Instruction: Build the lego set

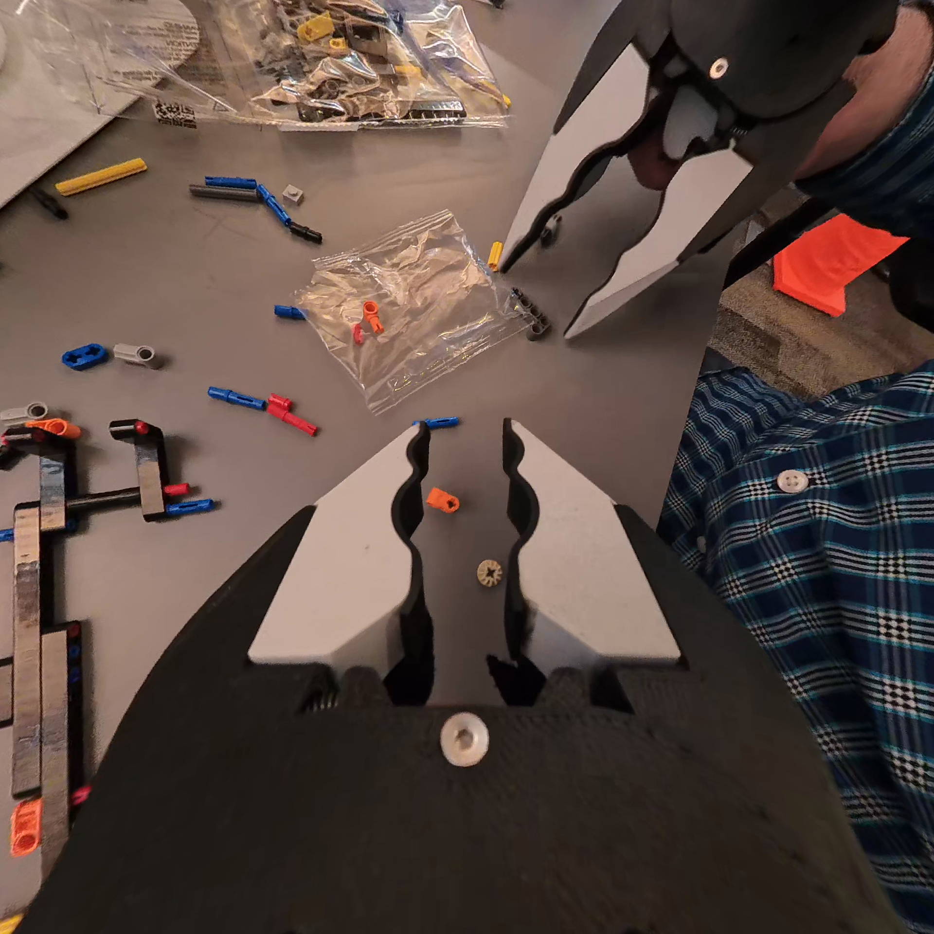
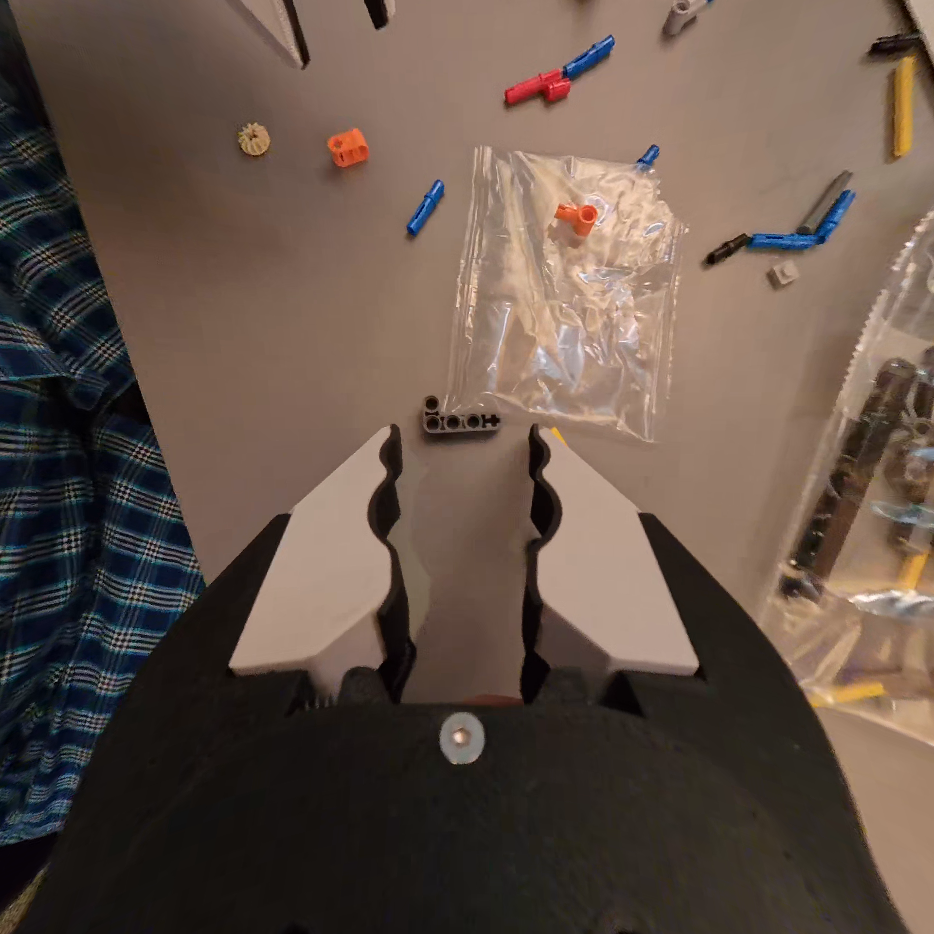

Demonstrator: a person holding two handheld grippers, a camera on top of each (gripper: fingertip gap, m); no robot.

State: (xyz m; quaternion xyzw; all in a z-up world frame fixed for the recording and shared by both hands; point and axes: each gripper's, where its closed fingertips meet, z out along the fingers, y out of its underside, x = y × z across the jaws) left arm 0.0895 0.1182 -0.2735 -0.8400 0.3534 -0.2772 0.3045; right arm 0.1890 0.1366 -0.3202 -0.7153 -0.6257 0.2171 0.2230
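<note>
Grippers over a grey table [image 1: 151,283] scattered with small Lego parts: we hold one in each hand, both with fingers spread and nothing between them. Our left gripper [image 1: 465,429] hangs above an orange connector [image 1: 442,500] and a tan gear [image 1: 489,573], which lie loose in the gap between its fingers. Our right gripper [image 2: 462,434] points at a grey L-shaped beam [image 2: 457,418] just beyond its tips, touching the corner of a crumpled clear bag [image 2: 566,323]. The partly built black frame [image 1: 40,606] lies at the left edge of the left view, well apart from both tools. We judge the risks as these: closing on the beam could catch the bag's edge and drag it along; the tiny gear may skid or flip away if pinched off-centre; a careless sweep could scatter the loose blue pins [image 1: 236,397].
</note>
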